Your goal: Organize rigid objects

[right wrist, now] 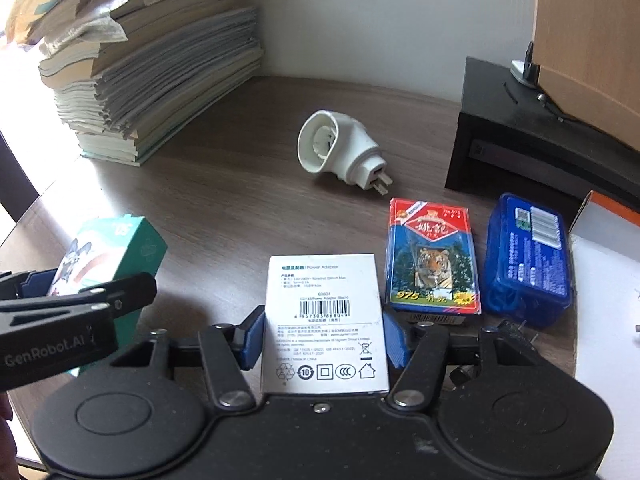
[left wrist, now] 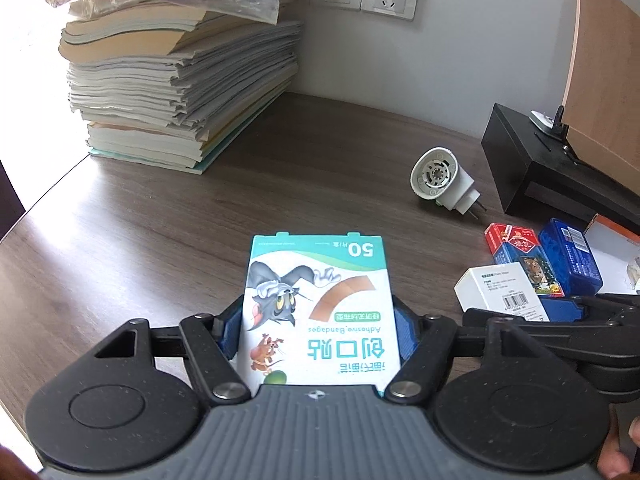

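A teal and white adhesive bandage box [left wrist: 316, 280] with a cartoon cat on it sits between the blue pads of my left gripper [left wrist: 318, 320], which is shut on its two sides. The right wrist view shows the same box [right wrist: 132, 252] at the far left, off the wooden desk [right wrist: 224, 208]. A white power adapter box [right wrist: 322, 300], label up, lies between the pads of my right gripper [right wrist: 324, 340], and both pads press on its sides. From the left wrist view that box [left wrist: 496, 284] is at the right.
A white plug-in adapter [right wrist: 340, 148] lies mid-desk. A tiger playing-card pack [right wrist: 432, 260] and a blue plastic case [right wrist: 528, 260] lie right of the adapter box. A tall paper stack [right wrist: 152, 72] stands back left, a black stand [right wrist: 520, 140] back right, and a white-orange box [right wrist: 608, 280] far right.
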The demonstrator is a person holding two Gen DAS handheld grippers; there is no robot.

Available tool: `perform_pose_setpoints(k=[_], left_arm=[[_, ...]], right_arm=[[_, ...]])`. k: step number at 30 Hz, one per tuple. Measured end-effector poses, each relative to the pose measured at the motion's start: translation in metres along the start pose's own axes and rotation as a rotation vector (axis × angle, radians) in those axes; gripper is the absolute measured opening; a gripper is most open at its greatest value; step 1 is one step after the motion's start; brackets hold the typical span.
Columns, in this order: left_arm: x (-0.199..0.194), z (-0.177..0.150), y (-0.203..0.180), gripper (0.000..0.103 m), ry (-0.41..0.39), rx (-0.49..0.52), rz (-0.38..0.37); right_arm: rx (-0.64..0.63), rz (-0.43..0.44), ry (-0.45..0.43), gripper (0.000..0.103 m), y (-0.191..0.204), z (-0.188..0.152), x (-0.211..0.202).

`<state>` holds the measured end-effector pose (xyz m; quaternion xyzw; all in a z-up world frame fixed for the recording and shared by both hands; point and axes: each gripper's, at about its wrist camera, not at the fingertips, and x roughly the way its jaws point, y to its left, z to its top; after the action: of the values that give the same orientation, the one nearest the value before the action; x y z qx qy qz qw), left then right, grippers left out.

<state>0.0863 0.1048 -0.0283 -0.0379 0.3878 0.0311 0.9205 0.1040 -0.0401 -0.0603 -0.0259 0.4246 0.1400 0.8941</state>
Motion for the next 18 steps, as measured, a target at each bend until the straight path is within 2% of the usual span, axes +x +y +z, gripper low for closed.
perform_pose_setpoints(k=[4,8,18], left_arm=[[-0.012,0.003,-0.009,0.071,-0.025,0.004,-0.024],[-0.028,0.003,-0.031,0.071,-0.047,0.037,-0.082],[-0.061,-0.004,-0.117,0.071,-0.07,0.133,-0.253]], right_arm=[[0.015,-0.007,-0.061,0.071,-0.008,0.002,-0.027],[0.061,-0.043,-0.114,0.071,-0.028,-0.001,-0.06],[0.202,-0.207,-0.189,0.071,-0.11,-0.036,-0.146]])
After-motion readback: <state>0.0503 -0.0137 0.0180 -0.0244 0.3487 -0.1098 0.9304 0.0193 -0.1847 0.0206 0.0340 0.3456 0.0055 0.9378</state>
